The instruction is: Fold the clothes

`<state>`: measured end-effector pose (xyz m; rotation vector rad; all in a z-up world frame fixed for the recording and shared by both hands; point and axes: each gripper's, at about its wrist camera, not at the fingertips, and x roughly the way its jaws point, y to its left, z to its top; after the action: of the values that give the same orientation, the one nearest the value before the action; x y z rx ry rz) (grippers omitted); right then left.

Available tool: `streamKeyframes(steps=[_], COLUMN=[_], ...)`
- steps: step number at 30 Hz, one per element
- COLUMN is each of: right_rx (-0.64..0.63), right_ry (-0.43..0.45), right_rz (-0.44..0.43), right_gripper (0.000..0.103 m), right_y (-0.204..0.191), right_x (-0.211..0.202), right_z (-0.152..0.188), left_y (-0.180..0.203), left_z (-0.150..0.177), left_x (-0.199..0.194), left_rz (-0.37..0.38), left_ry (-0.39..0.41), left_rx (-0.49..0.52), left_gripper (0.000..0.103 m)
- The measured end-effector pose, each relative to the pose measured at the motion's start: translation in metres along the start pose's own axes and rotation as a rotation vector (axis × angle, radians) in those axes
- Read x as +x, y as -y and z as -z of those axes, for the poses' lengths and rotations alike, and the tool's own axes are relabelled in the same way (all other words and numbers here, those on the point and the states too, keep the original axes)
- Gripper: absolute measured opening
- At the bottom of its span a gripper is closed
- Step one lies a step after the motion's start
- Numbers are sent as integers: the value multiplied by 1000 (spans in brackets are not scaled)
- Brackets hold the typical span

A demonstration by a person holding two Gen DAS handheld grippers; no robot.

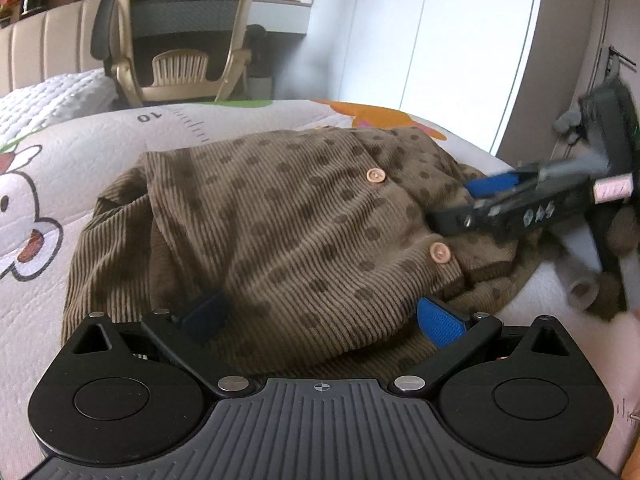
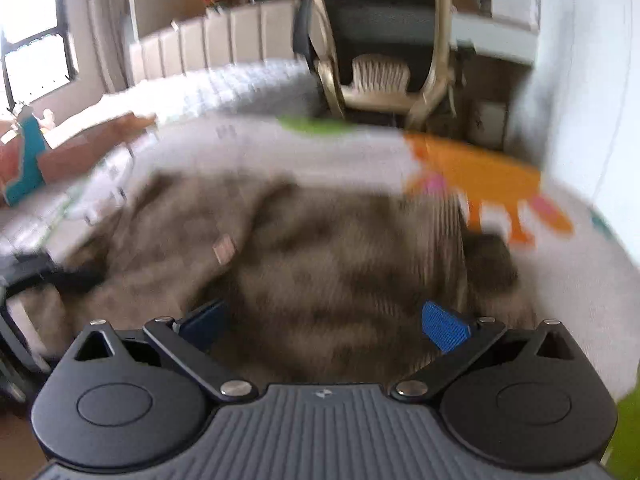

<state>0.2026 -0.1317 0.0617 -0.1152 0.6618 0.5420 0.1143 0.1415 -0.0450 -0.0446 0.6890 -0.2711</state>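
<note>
Left wrist view: both tools (image 1: 320, 316) (image 2: 326, 326) released over brown cardigan (image 1: 280, 216); chair (image 1: 180, 32) beyond quilt (image 1: 80, 140).

- brown ribbed cardigan (image 1: 280, 216) with darker polka dots, pretty rumpled
- two pale round buttons (image 1: 376, 176) showing on the front
- lying partly folded over itself, flat-ish on the bed

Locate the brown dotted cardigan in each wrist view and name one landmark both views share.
Left wrist view: the brown dotted cardigan fills the centre, sharp, two buttons showing, spread on the printed bed cover.
Right wrist view: it fills the centre and lower middle, blurred by motion.
Shared landmark: the beige-framed office chair beyond the bed, top left in the left view, top centre-right in the right view.
</note>
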Motion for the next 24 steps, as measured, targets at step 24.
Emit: streamKeyframes(steps=[24], right_rx=[-34], right_ry=[4], right_rz=[32], right_gripper=[103], right_y=[-18], right_x=[53], right_z=[-3], left_y=[-91], left_z=[-5], left_x=[-42], left_rz=[-200], left_ry=[19], left_rx=[-298], left_gripper=[74])
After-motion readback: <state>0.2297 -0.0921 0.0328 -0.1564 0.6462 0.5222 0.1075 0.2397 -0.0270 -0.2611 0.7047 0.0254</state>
